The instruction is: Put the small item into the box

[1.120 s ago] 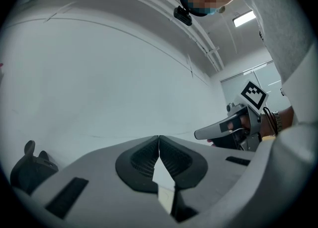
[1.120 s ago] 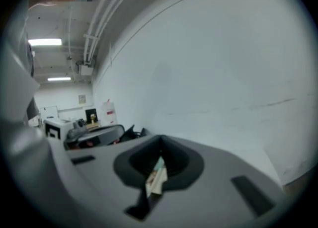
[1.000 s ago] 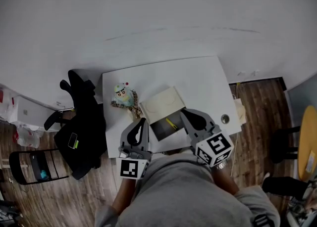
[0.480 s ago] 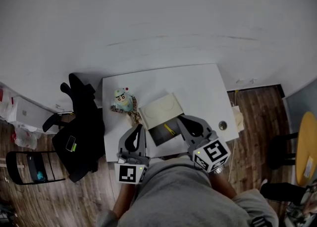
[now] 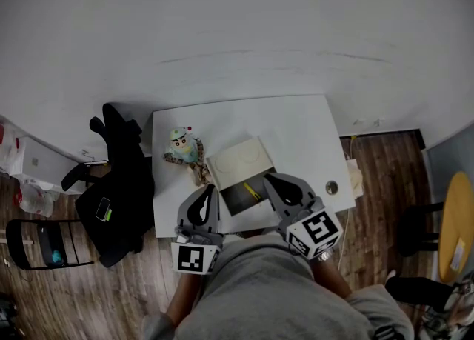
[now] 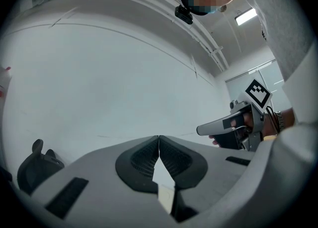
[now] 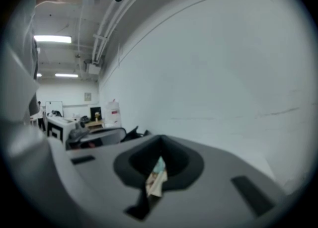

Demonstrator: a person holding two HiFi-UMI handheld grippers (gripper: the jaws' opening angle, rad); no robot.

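Note:
On the white table [image 5: 296,127] stands a cream box [image 5: 238,161] with its lid folded back; its dark inside [image 5: 244,195] holds a yellow strip. The small item, a teal and white toy figure [image 5: 181,146], stands left of the box on the tabletop. My left gripper [image 5: 210,187] is shut, empty, near the table's front edge by the box's left corner. My right gripper [image 5: 267,177] is shut too, at the box's right front. In the left gripper view the jaws [image 6: 159,137] meet with nothing between them. The right gripper view [image 7: 160,138] shows the toy [image 7: 157,176] below the closed tips.
A black chair with dark clothing [image 5: 118,183] stands against the table's left side. A small round metal object [image 5: 332,187] lies near the table's front right corner. A folding chair [image 5: 37,246] and a yellow round table [image 5: 453,220] stand on the wood floor.
Both grippers have drawn back a little toward the person's body and the table's front edge. The toy and box have not moved.

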